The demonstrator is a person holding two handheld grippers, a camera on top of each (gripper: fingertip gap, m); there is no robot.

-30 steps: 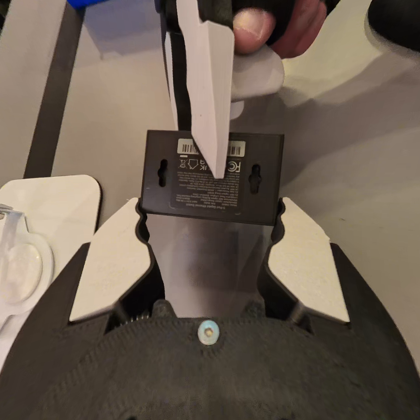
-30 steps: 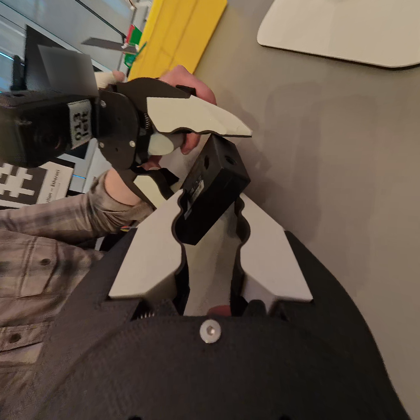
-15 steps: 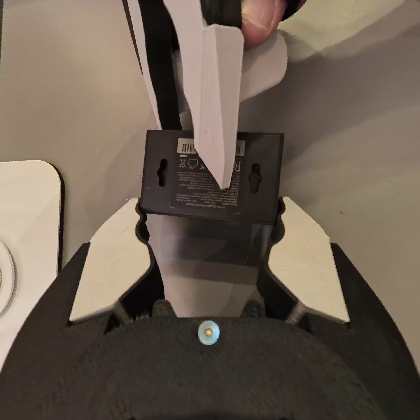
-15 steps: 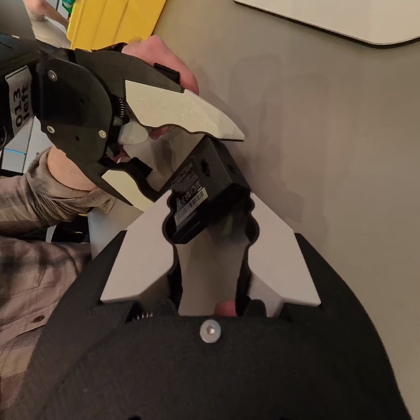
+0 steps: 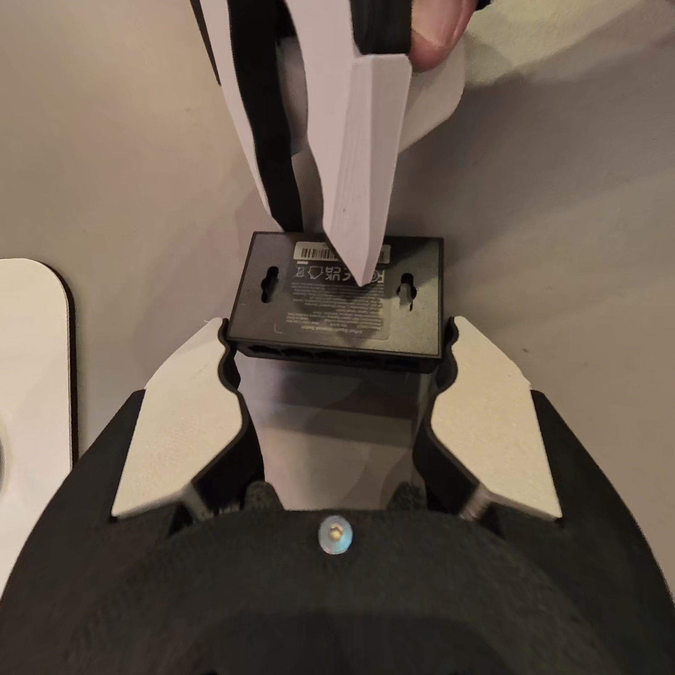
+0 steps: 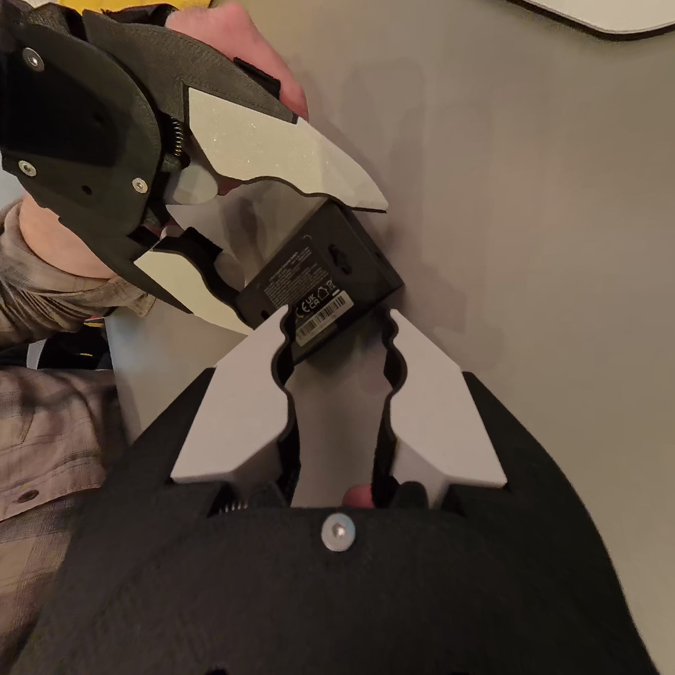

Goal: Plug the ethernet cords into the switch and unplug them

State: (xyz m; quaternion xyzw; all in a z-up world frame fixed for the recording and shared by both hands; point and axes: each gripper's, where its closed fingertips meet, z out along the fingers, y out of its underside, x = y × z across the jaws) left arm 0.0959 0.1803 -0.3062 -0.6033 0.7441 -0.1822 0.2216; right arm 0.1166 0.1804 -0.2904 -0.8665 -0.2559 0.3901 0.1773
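Both grippers, left gripper (image 5: 334, 338) and right gripper (image 6: 338, 327), clamp the switch (image 5: 336, 299).

**Black, white and grey**

The switch (image 5: 336, 303) is black with a white barcode sticker (image 6: 325, 321). Both grippers have white fingers (image 5: 190, 412) on black bodies. The table (image 5: 109, 164) is grey. The sleeve (image 6: 47, 420) is grey-brown plaid.

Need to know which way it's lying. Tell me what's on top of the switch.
The switch shows its labelled underside with two keyhole slots facing up. One finger of the right tool lies over that face. The port side faces the left tool. Its opposite face is hidden.
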